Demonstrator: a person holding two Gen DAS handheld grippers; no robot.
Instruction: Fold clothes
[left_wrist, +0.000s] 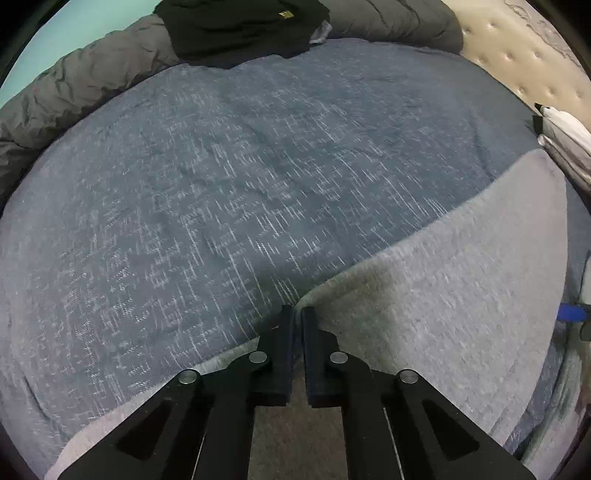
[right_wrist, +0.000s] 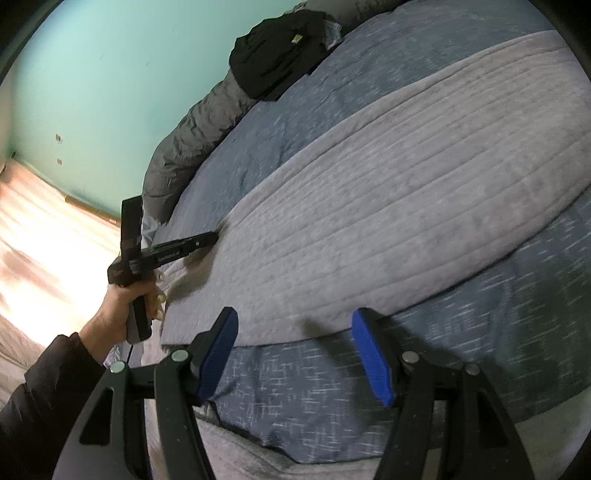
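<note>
Pinching nearly shut, the left gripper (left_wrist: 298, 314) has its black jaws drawn together at the near corner of the grey ribbed garment (right_wrist: 388, 206), and a sliver of that cloth's edge seems to sit between them, though the gap is too dark to be certain. The right gripper (right_wrist: 295, 354) hangs with its blue-padded jaws spread wide and nothing between them, just above the garment's near hem. In the right wrist view the left gripper's body shows at 9 o'clock, held by the person's hand (right_wrist: 122, 306), its tip touching the garment's left corner. The garment lies spread flat as a long band across the blue flecked bedspread (left_wrist: 221, 177), running from 9 toward 2 o'clock. It looks soft, light and limp, likely to sag and drag unless lifted at two corners along one edge. A black garment (left_wrist: 240, 26) lies bunched at 12 o'clock, near a grey quilt (left_wrist: 74, 88).
</note>
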